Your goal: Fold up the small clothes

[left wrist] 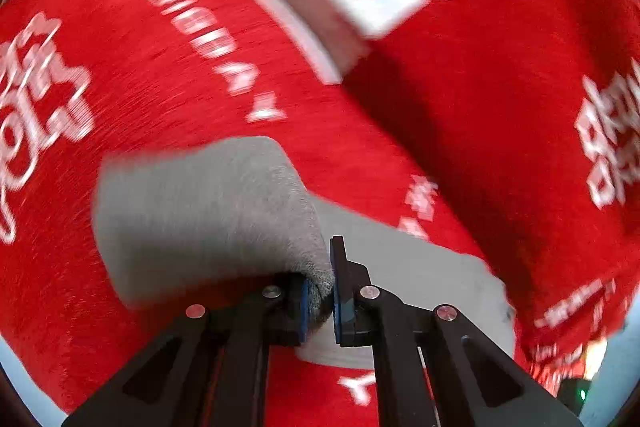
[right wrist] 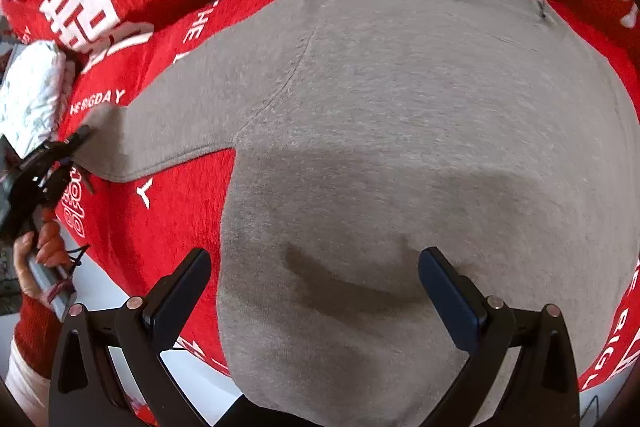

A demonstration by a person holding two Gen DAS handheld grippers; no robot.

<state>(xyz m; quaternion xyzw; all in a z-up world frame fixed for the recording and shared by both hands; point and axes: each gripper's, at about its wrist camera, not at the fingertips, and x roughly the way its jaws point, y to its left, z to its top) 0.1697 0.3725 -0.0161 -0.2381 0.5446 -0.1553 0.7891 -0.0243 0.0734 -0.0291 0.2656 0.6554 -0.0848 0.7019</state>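
A grey garment (right wrist: 400, 147) lay on a red cloth (right wrist: 168, 227) with white lettering; the left gripper (left wrist: 320, 291) pinched its sleeve (left wrist: 208, 219), while the right gripper (right wrist: 316, 291) gaped empty above it.

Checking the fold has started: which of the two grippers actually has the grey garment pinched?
The left gripper: its fingers are shut on the sleeve end of the grey knit garment. The right gripper hangs open over the garment's body, gripping nothing.

Left wrist view: close, looking obliquely down past its fingers at the grey garment (left wrist: 208, 219) on the red cloth (left wrist: 460, 131). Right wrist view: steeply downward, very near; both share garment (right wrist: 400, 147) and cloth (right wrist: 168, 219).
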